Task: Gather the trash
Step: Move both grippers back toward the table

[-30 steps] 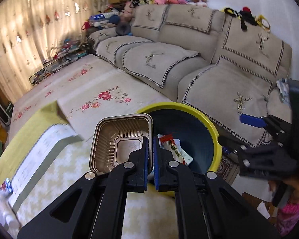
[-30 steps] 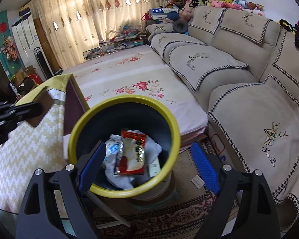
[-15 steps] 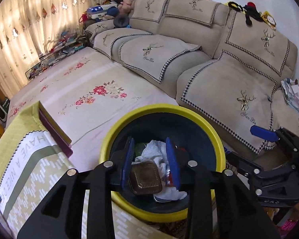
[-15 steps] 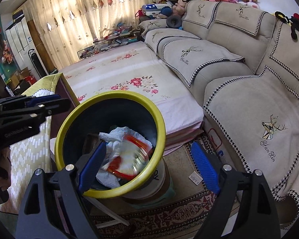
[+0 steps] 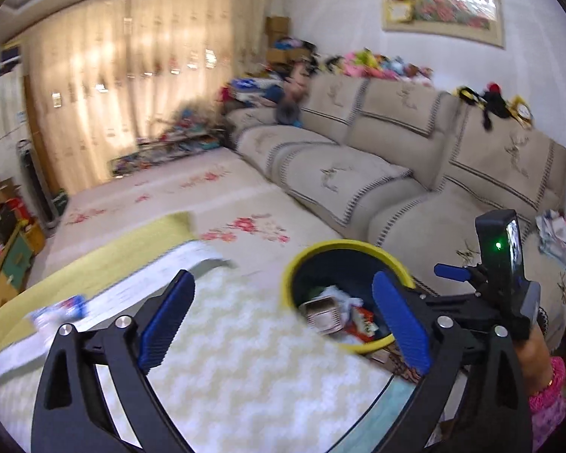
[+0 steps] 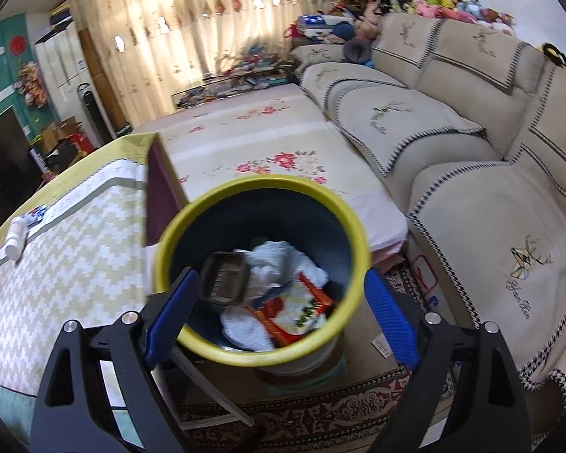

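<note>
A yellow-rimmed dark bin [image 6: 260, 181] stands beside the table. It holds a brown plastic tray [image 6: 224, 279], white tissue [image 6: 279, 264] and a red snack wrapper [image 6: 294, 309]. My right gripper [image 6: 281, 317] hovers just above the bin's near rim, jaws opening a little and empty. My left gripper [image 5: 283, 321] is over the table edge, back from the bin [image 5: 343, 245]. Its jaws are opening wide with nothing between them. The tray [image 5: 320, 313] lies loose in the bin. The right gripper's blue finger [image 5: 451, 271] shows at the right, held by a hand [image 5: 539, 355].
A table with a zigzag yellow-white cloth [image 5: 245, 358] lies under the left gripper. On its far end are a blue-red packet [image 5: 60, 309] and a white bottle [image 6: 15, 238]. A beige sofa [image 6: 471, 188] and a floral-covered platform [image 6: 264, 143] lie beyond; a patterned rug [image 6: 320, 415] is below.
The left gripper, shut on the brown tray, moved over the bin, opened and let the tray fall in, then drew back and up over the table. The right gripper shifted slightly.
</note>
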`<act>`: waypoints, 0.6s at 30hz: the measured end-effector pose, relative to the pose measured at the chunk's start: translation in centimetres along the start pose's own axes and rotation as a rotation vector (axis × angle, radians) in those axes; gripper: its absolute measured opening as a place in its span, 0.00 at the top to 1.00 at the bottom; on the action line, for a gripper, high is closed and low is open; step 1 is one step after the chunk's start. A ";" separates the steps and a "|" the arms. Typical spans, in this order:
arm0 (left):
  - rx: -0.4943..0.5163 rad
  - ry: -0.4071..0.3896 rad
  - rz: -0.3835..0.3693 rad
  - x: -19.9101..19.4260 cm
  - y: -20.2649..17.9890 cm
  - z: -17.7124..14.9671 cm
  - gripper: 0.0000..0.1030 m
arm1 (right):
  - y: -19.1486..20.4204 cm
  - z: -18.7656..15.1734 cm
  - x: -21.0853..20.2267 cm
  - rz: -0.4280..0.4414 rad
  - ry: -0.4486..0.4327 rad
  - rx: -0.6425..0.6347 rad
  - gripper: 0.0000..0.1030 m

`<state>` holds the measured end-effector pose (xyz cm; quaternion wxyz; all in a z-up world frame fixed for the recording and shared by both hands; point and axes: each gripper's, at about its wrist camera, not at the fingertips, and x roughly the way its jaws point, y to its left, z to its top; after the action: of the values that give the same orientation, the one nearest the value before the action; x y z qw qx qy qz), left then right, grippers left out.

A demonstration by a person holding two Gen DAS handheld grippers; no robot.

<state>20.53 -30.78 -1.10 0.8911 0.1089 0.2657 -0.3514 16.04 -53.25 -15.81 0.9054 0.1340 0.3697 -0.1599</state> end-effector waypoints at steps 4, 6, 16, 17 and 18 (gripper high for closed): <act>-0.081 -0.032 0.108 -5.3 4.4 -2.6 0.05 | 4.2 0.3 -0.5 0.053 -0.007 -0.060 0.18; -0.123 -0.034 0.174 -7.7 6.7 -4.5 0.05 | 6.5 0.4 -0.7 0.085 -0.010 -0.092 0.18; -0.381 -0.034 0.423 -17.1 17.8 -14.6 0.05 | 21.8 0.4 -1.3 0.284 0.009 -0.303 0.17; -0.395 -0.036 0.451 -17.9 18.6 -15.4 0.05 | 23.5 0.3 -1.4 0.300 0.009 -0.330 0.17; -0.411 -0.041 0.483 -19.0 19.3 -16.6 0.05 | 24.9 0.2 -1.5 0.313 0.010 -0.351 0.17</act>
<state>15.55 0.45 -4.36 0.9573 -0.0207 0.2795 -0.0706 24.78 -30.31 -11.51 0.9268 0.0309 0.3709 0.0498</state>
